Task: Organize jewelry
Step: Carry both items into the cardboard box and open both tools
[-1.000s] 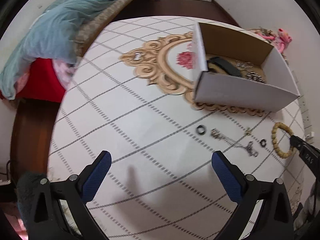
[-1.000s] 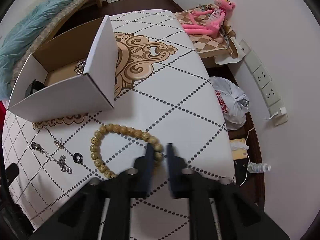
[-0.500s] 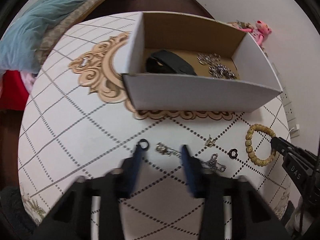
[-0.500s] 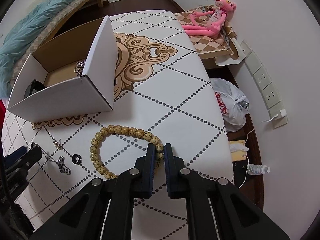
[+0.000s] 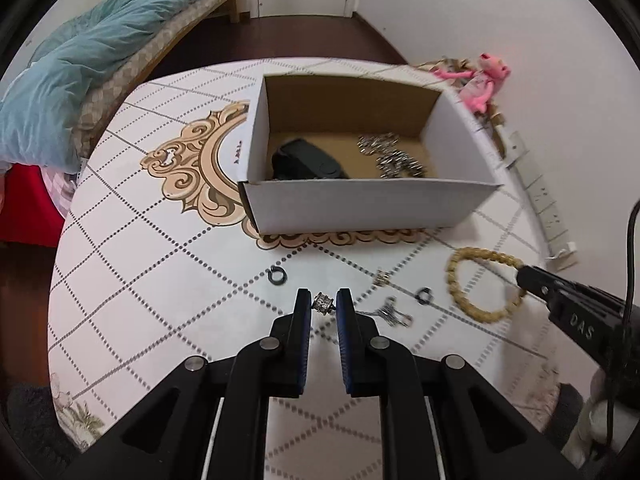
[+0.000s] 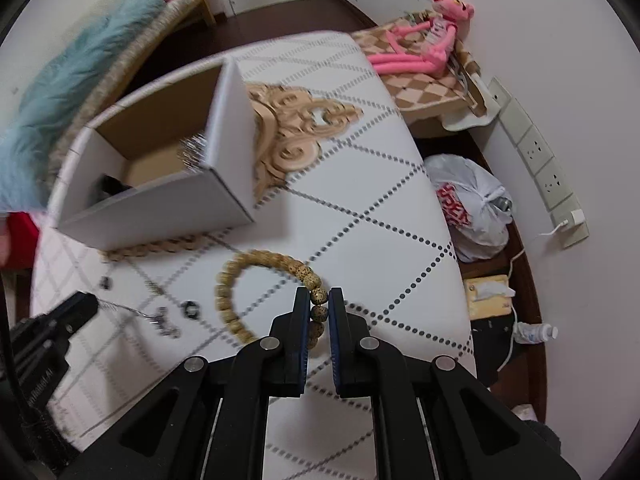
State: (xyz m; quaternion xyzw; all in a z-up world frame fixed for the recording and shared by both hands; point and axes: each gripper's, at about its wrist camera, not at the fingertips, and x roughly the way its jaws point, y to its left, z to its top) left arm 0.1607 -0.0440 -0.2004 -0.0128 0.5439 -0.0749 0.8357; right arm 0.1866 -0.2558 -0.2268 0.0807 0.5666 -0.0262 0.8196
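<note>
My left gripper (image 5: 323,303) is shut on the silver bead end of a thin silver necklace (image 5: 325,303), whose chain trails right to a pendant (image 5: 390,314) on the table. My right gripper (image 6: 319,300) is shut on a wooden bead bracelet (image 6: 240,276), also seen in the left wrist view (image 5: 480,256). An open white cardboard box (image 5: 360,204) stands beyond, holding a black case (image 5: 308,160) and silver chains (image 5: 392,156). Two black rings (image 5: 277,275) (image 5: 424,295) and a small gold charm (image 5: 382,279) lie loose in front of the box.
The round white table (image 5: 140,240) has a gold ornament print. A bed with a blue duvet (image 5: 80,64) is at the far left. A pink plush toy (image 6: 424,40), a plastic bag (image 6: 472,208) and wall sockets (image 6: 540,168) lie beyond the table's right edge.
My left gripper moved in toward the necklace and closed from wide open onto its bead end. My right gripper stays shut on the bracelet, and its view now shifts with blur.
</note>
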